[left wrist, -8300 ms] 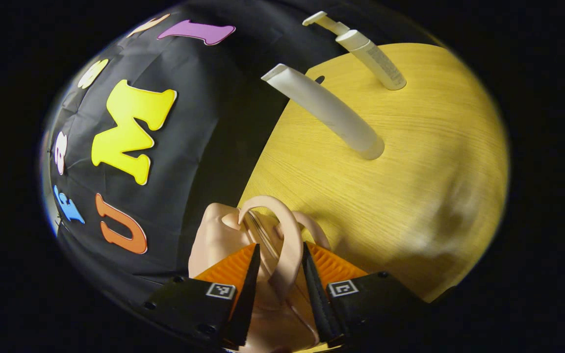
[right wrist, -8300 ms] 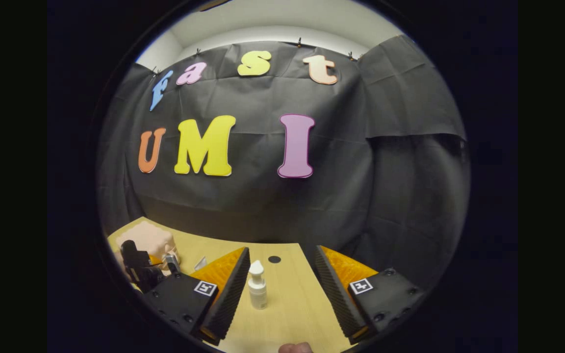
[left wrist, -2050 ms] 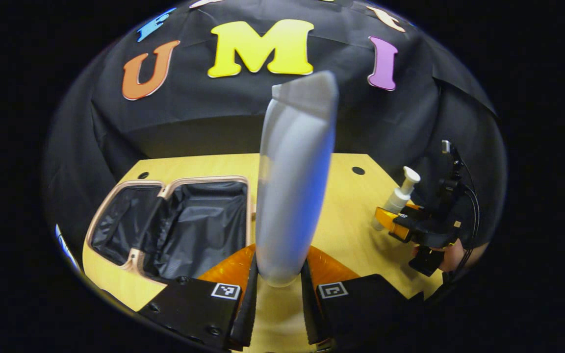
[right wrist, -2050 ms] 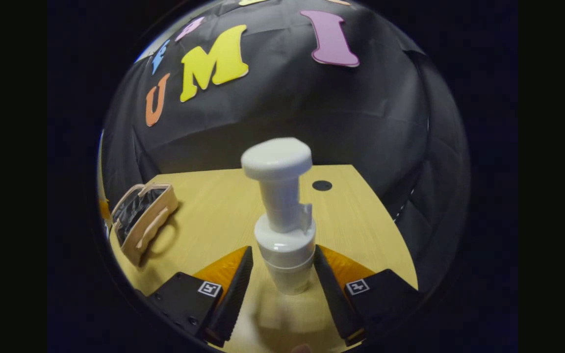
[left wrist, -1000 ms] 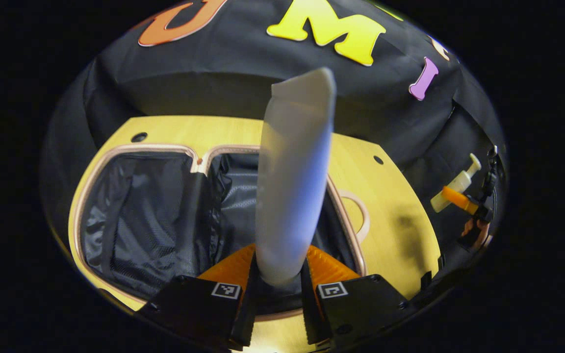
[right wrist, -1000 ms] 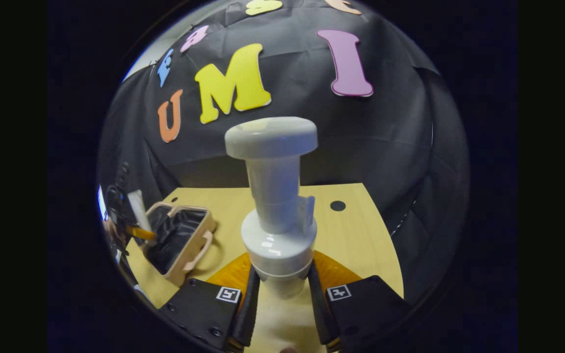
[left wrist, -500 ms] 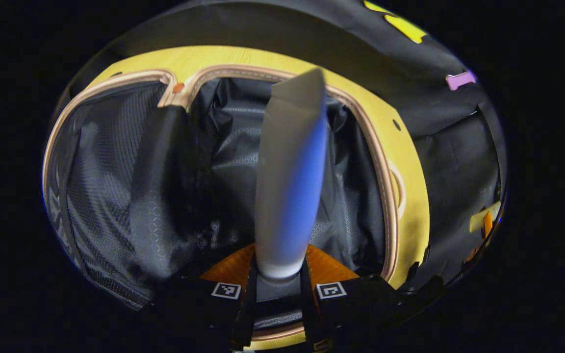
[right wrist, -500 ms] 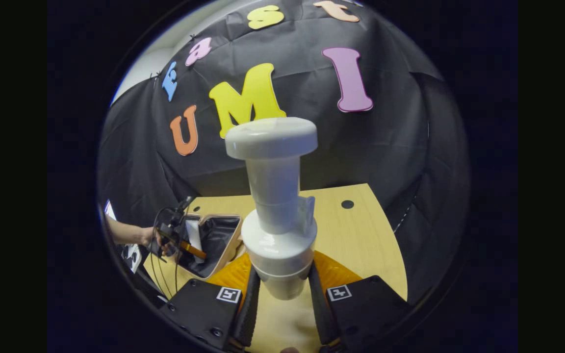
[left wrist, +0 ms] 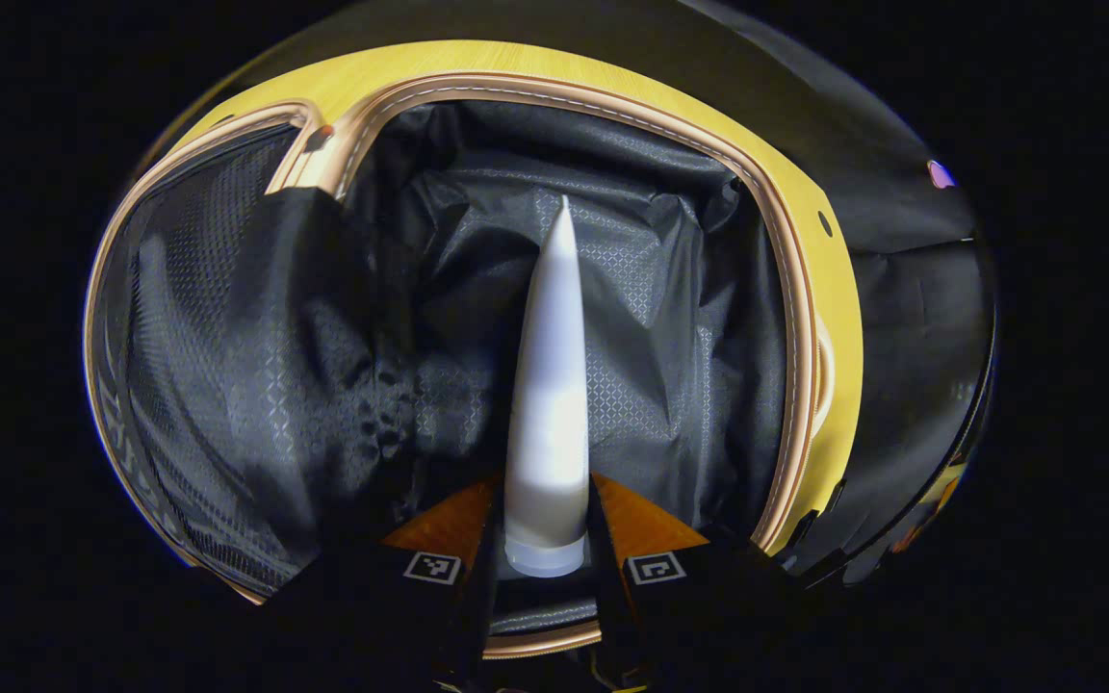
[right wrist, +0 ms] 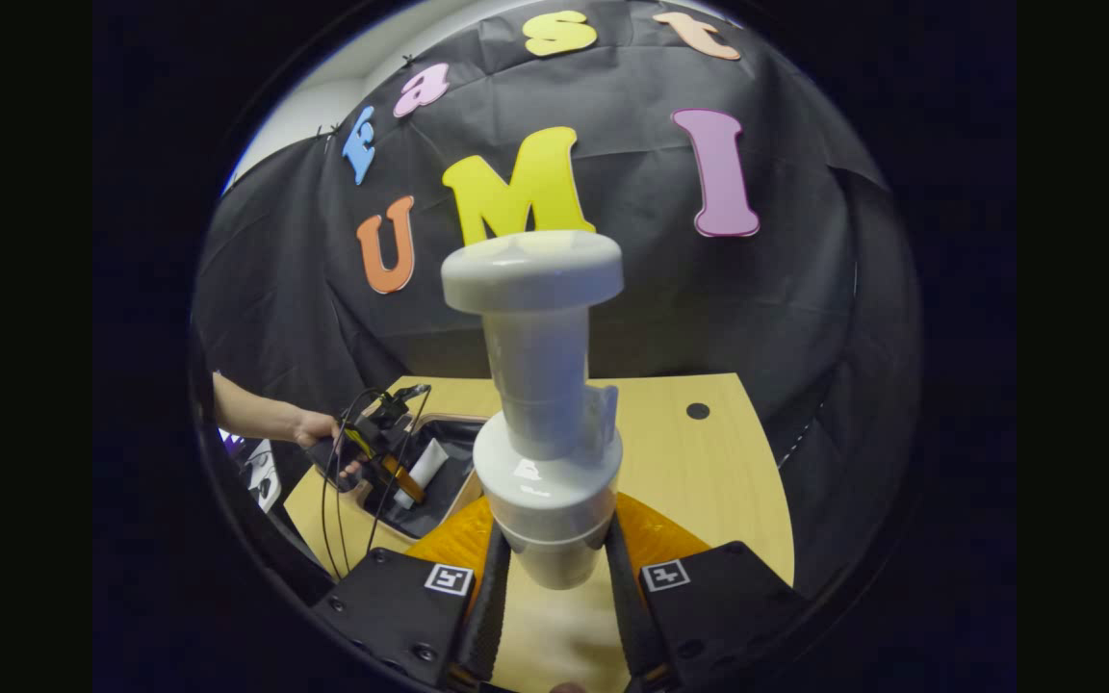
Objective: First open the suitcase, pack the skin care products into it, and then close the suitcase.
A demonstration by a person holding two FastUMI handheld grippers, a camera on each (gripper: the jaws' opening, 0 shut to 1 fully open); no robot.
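In the left gripper view, the left gripper (left wrist: 543,539) is seen closed on a white squeeze tube (left wrist: 547,404), both fingers being pressed against the tube's capped end. The tube is pointed away from the camera, its flat crimped end seen edge-on as a thin tip. It is held over the black lining (left wrist: 400,318) of the open suitcase (left wrist: 795,289), inside the suitcase's tan stitched rim; whether the tube's tip touches the lining cannot be told. A second lined half of the suitcase is seen to the left, joined to the first at the rim near the top. A strip of the yellow wooden table (left wrist: 391,67) is seen beyond the rim.

In the right gripper view, the right gripper (right wrist: 547,587) is seen clamped on a white pump bottle (right wrist: 540,414), the two fingers being pressed on the bottle's body just below its shoulder. The bottle is held upright, with its broad pump head at the top, and it is raised above the wooden table (right wrist: 718,491). Farther off to the left, the open suitcase (right wrist: 439,505) is seen lying on the table, and the other gripper (right wrist: 400,476) is held there by a person's hand (right wrist: 323,438), with the white tube (right wrist: 420,472) angled down into the suitcase's dark interior. Black cables are seen trailing from that gripper.
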